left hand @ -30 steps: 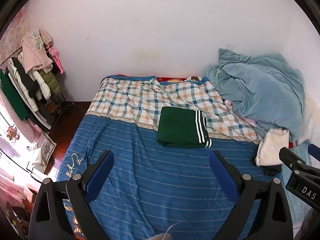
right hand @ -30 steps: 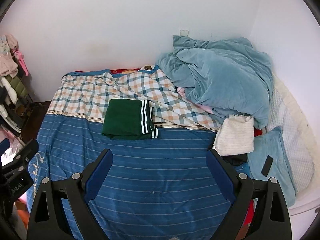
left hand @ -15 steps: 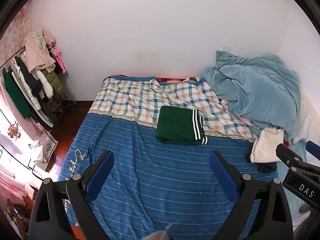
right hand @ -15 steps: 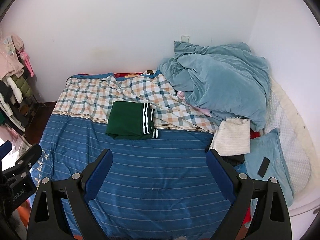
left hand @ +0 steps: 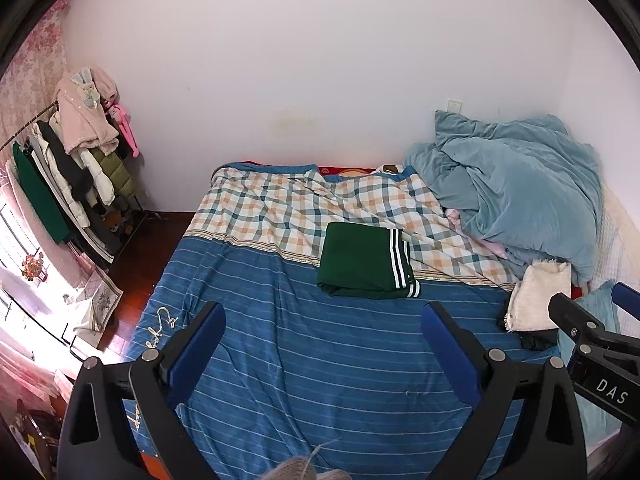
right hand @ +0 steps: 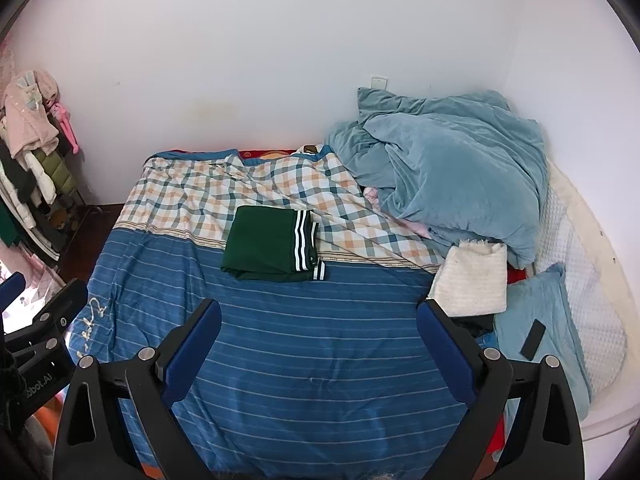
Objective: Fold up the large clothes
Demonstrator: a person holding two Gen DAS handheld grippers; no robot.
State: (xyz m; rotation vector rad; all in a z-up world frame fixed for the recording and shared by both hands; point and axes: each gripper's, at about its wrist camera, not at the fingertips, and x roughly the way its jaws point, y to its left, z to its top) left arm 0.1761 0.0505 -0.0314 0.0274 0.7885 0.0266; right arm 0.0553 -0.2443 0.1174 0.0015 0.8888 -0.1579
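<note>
Both grippers have drawn back from the bed since a second ago, so the folded green garment (left hand: 366,261) now sits smaller and higher in each view. That garment, dark green with white stripes along its right edge, lies flat on the bed (left hand: 304,360), straddling the seam where the checked part of the cover meets the blue striped part.

From the left gripper (left hand: 322,354), whose blue-padded jaws stand wide apart with nothing between them, the garment lies at about 12 o'clock, well clear of the fingertips. From the right gripper (right hand: 318,350), also spread wide and empty, it lies at about 11 o'clock, again well apart.

At 2 o'clock from the garment a light blue duvet (right hand: 452,160) is heaped against the wall. A folded cream knit (right hand: 472,284) lies at 3 o'clock, just beyond the right gripper's right finger. A clothes rack (left hand: 76,168) hung with coats stands on the floor at 9 o'clock.
</note>
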